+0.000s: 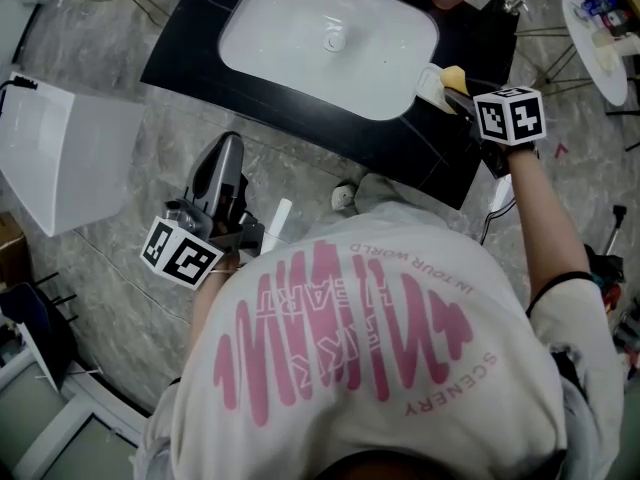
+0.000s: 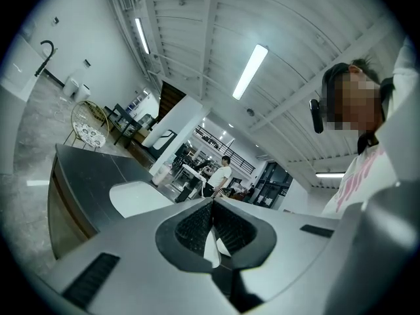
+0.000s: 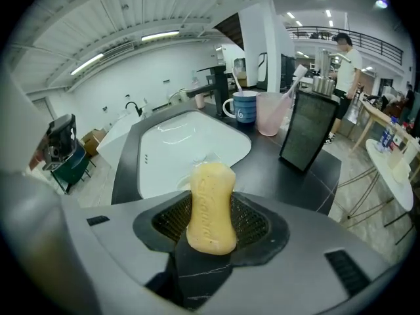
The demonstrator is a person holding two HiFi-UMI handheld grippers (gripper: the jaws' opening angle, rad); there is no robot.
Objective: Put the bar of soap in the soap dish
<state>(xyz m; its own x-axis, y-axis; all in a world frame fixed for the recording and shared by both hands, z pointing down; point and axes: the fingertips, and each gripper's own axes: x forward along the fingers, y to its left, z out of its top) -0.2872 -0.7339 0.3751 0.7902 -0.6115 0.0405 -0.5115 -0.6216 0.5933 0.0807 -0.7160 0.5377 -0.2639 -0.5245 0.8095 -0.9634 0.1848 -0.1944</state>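
Your right tool [image 3: 211,223] clamps the soap [image 3: 211,199] upright, the dish [image 1: 430,82] just beyond it by the sink [image 1: 280,28]; left tool [image 2: 211,207] clenched, empty

Bare counter [image 3: 279,176] around right tongs [image 3: 210,205], mug [image 3: 246,105], pink cup [image 3: 269,114] behind

Yellow waisted soap bar [image 3: 210,205], upright, gripped in rt hand-held gripper [image 3: 211,223], just by pale soap dish [image 1: 429,85]
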